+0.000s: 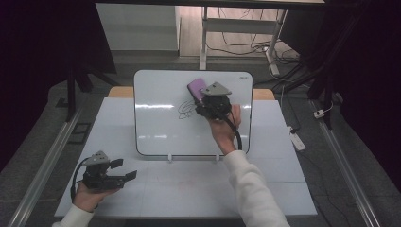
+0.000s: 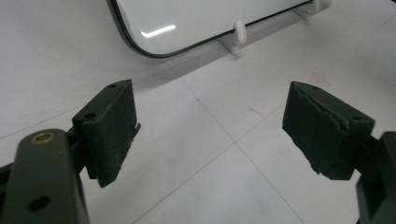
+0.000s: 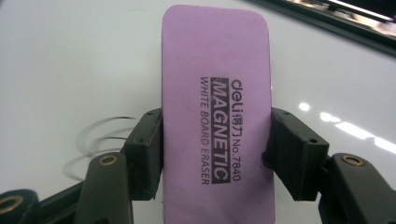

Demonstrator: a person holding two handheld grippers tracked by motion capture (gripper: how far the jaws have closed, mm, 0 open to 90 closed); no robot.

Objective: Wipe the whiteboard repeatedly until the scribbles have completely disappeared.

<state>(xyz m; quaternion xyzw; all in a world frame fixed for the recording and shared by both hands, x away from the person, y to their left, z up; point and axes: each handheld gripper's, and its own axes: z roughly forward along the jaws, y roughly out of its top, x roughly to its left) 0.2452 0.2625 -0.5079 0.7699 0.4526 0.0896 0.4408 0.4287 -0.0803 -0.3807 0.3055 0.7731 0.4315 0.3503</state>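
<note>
Nearest the high camera, a white sleeve [image 1: 255, 189] runs up from the bottom edge to the right hand [image 1: 225, 126], which holds the right gripper [image 1: 202, 100] against the whiteboard [image 1: 156, 127]. Its jaws pinch a purple eraser [image 1: 196, 88] by the long sides, the pad lying flat on the board just right of a black scribble [image 1: 185, 109]. The whiteboard leans back on small white feet [image 1: 169, 158] at the far middle of the white table [image 1: 198, 189].

At the near left of the table, the left hand [image 1: 90, 195] rests with the left gripper [image 1: 124, 169], jaws spread wide with nothing between them, well apart from the board.

Close up, the right gripper view gives what the high view cannot: the purple eraser [image 3: 215, 116] carries black print reading "deli", "MAGNETIC", "No.7840" and "WHITE BOARD ERASER", and both black pads press its edges, with loops of the scribble [image 3: 100, 140] showing to the left on the board surface [image 3: 70, 60].

From the left gripper view, the open left gripper [image 2: 210, 135] points over bare table [image 2: 210, 186] with faint seams and small red marks [image 2: 320, 77], toward the whiteboard's [image 2: 196, 18] rounded dark-edged near corner and one white foot [image 2: 239, 33].
</note>
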